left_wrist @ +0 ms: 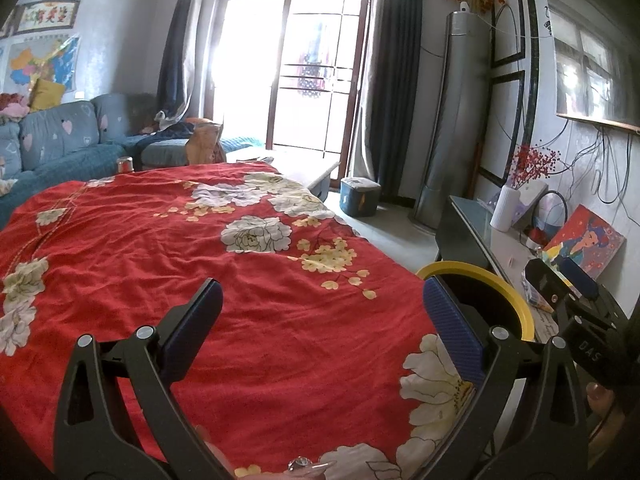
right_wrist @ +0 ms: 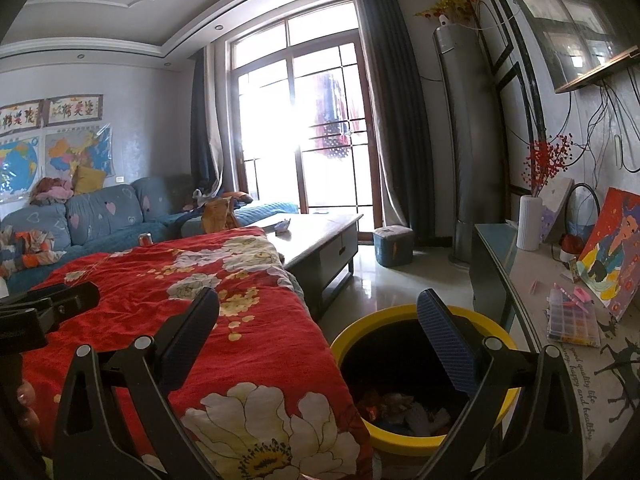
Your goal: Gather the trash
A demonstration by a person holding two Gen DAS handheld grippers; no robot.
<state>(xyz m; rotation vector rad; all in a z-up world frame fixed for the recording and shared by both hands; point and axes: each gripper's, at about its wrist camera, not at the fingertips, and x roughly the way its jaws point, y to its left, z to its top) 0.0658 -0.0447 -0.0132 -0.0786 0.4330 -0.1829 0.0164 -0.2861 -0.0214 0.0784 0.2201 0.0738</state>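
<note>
With both claws, left [left_wrist: 322,312] and right [right_wrist: 318,320], spread empty, binned crumpled wrappers [right_wrist: 404,408] look light, soft: pinch a fold.

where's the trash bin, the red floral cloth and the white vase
trash bin [right_wrist: 404,312]: right wrist view, far part of its yellow rim
red floral cloth [left_wrist: 168,256]: left wrist view, plain red middle area
white vase [right_wrist: 529,222]: right wrist view, middle of its ribbed body
</note>
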